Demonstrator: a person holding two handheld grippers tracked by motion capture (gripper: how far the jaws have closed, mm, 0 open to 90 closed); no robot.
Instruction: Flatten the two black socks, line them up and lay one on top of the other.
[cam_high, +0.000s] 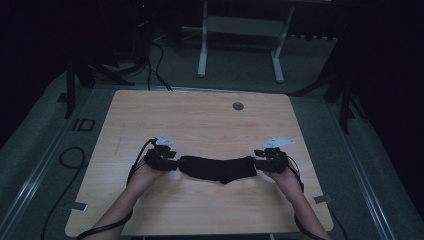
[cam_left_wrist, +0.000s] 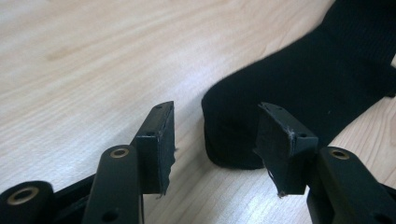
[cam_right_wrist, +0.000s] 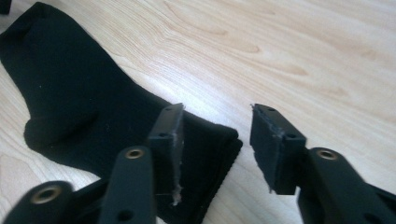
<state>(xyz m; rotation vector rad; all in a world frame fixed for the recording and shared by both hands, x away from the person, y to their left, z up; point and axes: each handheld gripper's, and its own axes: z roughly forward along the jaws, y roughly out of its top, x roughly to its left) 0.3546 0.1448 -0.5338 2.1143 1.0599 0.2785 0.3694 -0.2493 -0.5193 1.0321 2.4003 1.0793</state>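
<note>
Sock: a black knitted sock (cam_high: 218, 168) lies flat on the light wooden tabletop (cam_high: 200, 120), stretched sideways between the two grippers, in the part of the tabletop nearer the person.
Sock shape: in the high view it runs left to right with a slight sag in the middle; the heel bulge points toward the person.
Left gripper: the black hand-held left gripper (cam_high: 161, 159) sits at the sock's left end, held by the person's left hand (cam_high: 145, 172).
Left fingers: in the left gripper view the fingers (cam_left_wrist: 159, 144) stand wide apart with the rounded toe end of the sock (cam_left_wrist: 299, 88) just ahead of the gap; they grip nothing, and the sock end rests on the wood between and beyond them.
Right gripper: the black hand-held right gripper (cam_high: 266, 159) sits at the sock's right end, held by the person's right hand (cam_high: 282, 175).
Right fingers: in the right gripper view the fingers (cam_right_wrist: 168, 140) are spread wide; the ribbed cuff end of the sock (cam_right_wrist: 74, 93) lies under and beside the left-hand finger, the other finger stands over bare wood clear of the sock. Whether the near finger touches the cloth cannot be told.
Grey plates: a pale three-cornered plate (cam_high: 164, 141) tops the gripper at the sock's left end, and another (cam_high: 278, 143) the one at its right end.
Round grommet: a small grey round insert (cam_high: 238, 106) sits in the tabletop well beyond the sock, near the far edge.
</note>
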